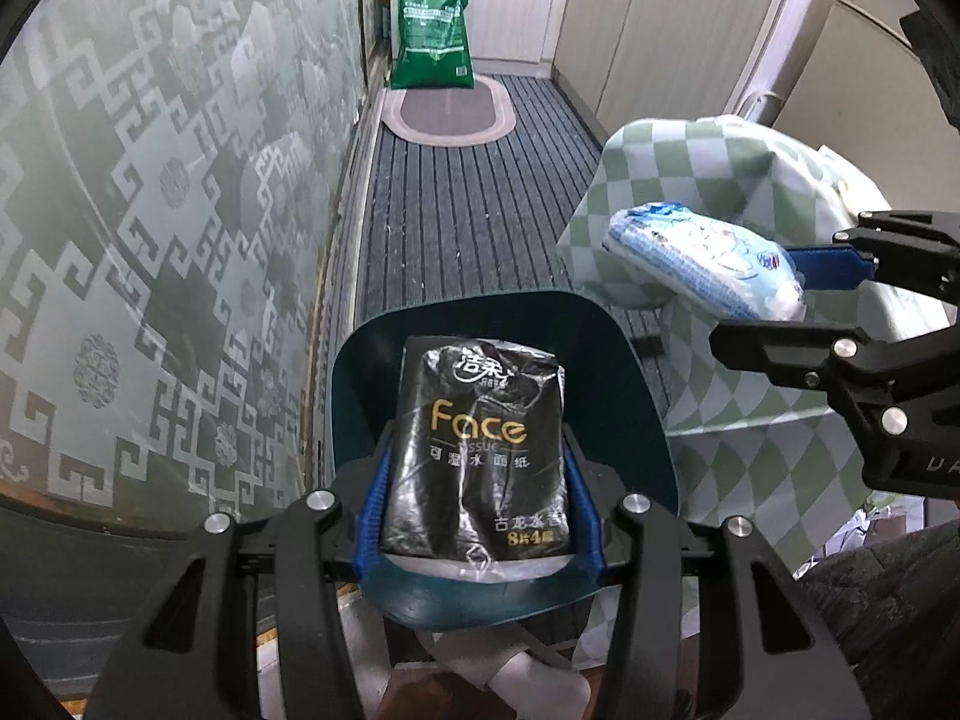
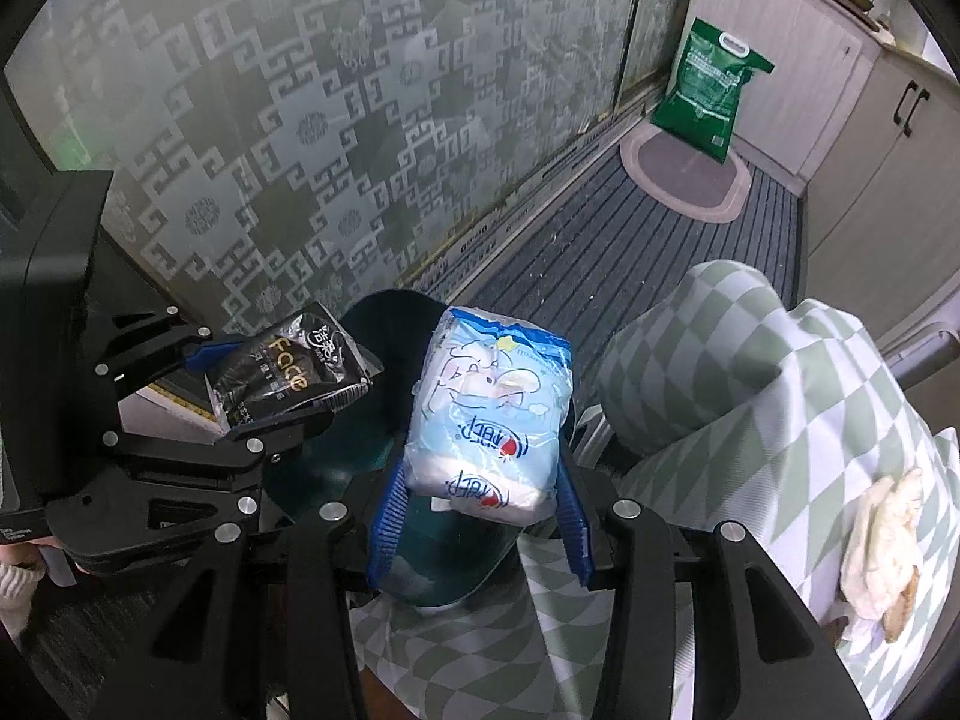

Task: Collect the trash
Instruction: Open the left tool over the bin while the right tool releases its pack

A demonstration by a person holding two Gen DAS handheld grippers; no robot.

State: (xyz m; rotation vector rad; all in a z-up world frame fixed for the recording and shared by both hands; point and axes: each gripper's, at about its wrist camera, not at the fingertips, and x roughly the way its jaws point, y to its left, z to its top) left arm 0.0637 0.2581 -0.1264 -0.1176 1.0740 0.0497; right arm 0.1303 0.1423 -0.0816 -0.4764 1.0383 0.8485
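My left gripper is shut on a black "Face" tissue pack and holds it above a dark teal bin. The pack also shows in the right wrist view, with the left gripper around it. My right gripper is shut on a light blue tissue pack and holds it over the teal bin. In the left wrist view the right gripper holds the blue pack to the right of the bin.
A green-and-white checkered cloth covers furniture on the right, with a crumpled white tissue on it. A patterned glass door runs along the left. A green bag stands on an oval mat by cabinets.
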